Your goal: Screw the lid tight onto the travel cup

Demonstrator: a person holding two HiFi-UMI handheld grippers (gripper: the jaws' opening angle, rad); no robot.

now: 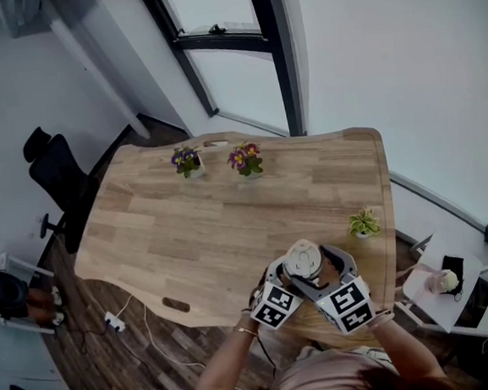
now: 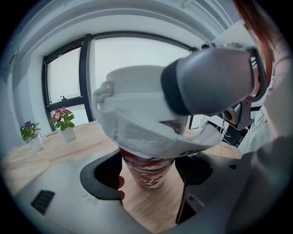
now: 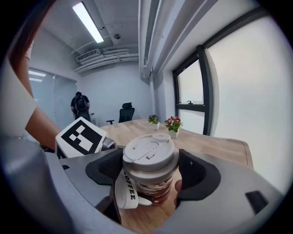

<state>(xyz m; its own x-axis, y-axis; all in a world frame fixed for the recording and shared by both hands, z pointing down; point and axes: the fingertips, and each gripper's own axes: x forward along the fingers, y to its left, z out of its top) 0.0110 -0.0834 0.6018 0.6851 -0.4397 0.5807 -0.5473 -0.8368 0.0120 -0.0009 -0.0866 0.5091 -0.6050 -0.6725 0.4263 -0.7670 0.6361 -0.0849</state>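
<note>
Travel cup [image 3: 153, 191], near right edge of table [image 1: 187, 229]: lid [image 3: 149, 153] sat level on it, you held your left gripper [image 2: 150, 176] clamped on its body and your right gripper [image 3: 149, 170] clamped round the lid, final tightening apparently still due.

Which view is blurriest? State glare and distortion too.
Left gripper view is blurriest: the lid looms close and soft, windows blown out white. Right gripper view: travel cup sharp, fisheye bows the window frame. Head view: dim, mildly soft.

Upright travel cup [image 3: 153, 192], white lid [image 3: 149, 153] atop
</note>
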